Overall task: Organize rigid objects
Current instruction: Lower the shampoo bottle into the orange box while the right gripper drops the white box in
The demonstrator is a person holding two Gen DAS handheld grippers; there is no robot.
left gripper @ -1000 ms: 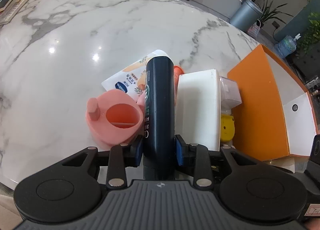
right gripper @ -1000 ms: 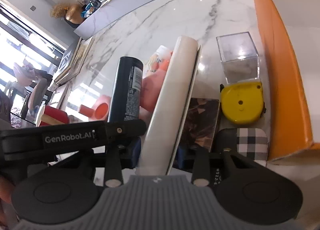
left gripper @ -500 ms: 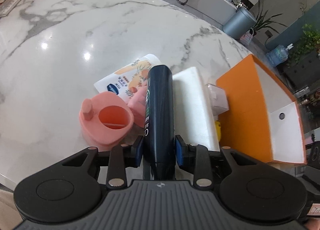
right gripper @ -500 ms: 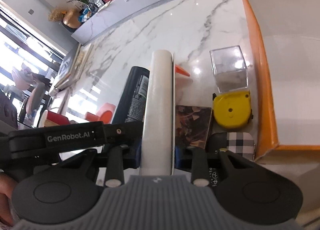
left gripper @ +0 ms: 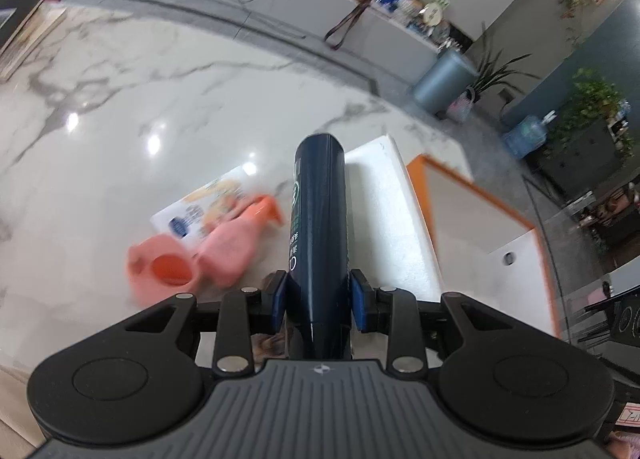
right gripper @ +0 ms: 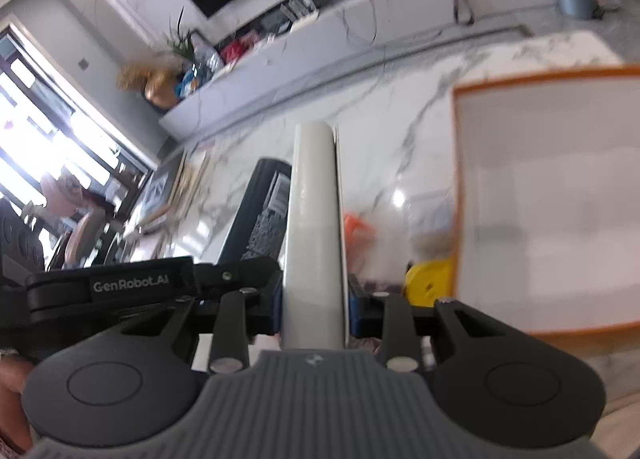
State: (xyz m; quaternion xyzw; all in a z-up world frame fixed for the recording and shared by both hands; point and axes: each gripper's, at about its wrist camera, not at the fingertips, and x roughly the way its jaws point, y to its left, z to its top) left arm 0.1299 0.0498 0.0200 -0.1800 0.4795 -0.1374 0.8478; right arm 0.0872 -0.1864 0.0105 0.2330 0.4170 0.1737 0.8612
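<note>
Left gripper (left gripper: pixel 319 307): we clamp dark blue bottle (left gripper: pixel 320 219), long axis pointing straight ahead, clear of marble table (left gripper: pixel 120 99). Right gripper (right gripper: pixel 314 311): we clamp white box (right gripper: pixel 314 219) by narrow edge, jaws just closed on it. Orange-rimmed bin (right gripper: pixel 560 199) lies ahead-right, nearer our right hand. Bottle glossy, cylindrical; box smooth, flat.

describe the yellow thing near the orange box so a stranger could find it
Find the big orange-rimmed box on the marble table. Against its near left corner sits a yellow tape measure: a rounded case with a small centre hole, the only yellow thing there.
</note>
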